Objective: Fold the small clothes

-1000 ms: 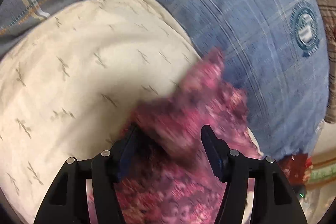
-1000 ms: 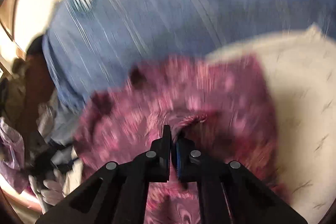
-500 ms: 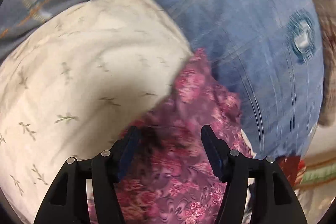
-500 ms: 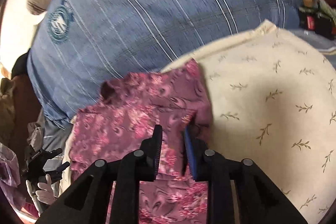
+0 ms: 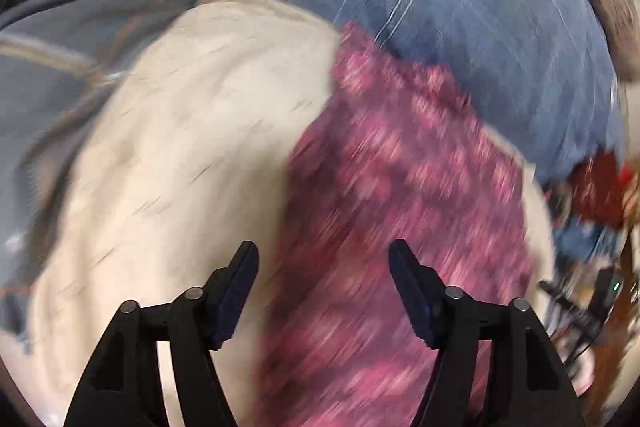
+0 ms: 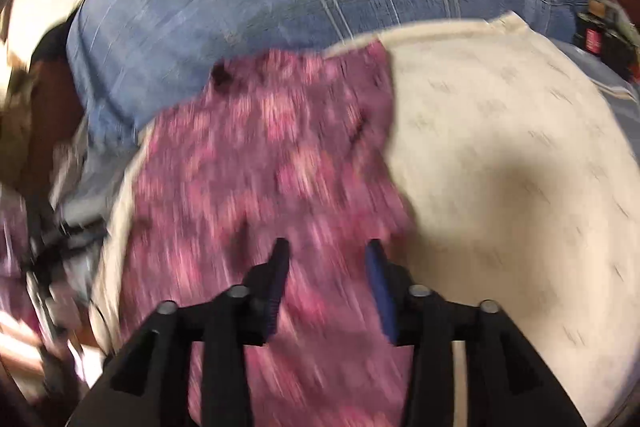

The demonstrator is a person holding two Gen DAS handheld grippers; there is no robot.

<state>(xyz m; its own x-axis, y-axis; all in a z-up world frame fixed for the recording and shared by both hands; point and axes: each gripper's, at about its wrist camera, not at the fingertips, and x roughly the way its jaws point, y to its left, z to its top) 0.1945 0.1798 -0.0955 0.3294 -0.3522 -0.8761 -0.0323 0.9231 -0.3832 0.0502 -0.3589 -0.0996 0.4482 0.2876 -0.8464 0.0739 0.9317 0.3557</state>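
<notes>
Magenta floral garment point(image 5: 404, 227): one small piece, lying flat on the cream sprig-print cushion point(image 5: 180, 163), along the cushion edge nearest the blue plaid cloth point(image 5: 460, 39); its far corner just reaches that cloth. In the right wrist view the same garment point(image 6: 264, 163) shows a roughly straight side against the bare cream cushion point(image 6: 512, 167), which reads as a fold edge, though blur hides the layers.

Your left gripper point(image 5: 324, 263): jaws wide apart, just opened further, empty. The garment lies below and between them, not pinched.

Your right gripper point(image 6: 326, 259): jaws about half apart, just been opening, holding nothing; the cloth sits under them, no pad pressing on it.

Progress, as a judgement: one fold looks laid down and released by both hands. The piece remains long from near to far, so at least one more fold across its length seems left, then setting it aside. Other clothing, blurred, lies beyond the cushion's edge point(image 6: 76, 211); whether it awaits folding you cannot tell.
</notes>
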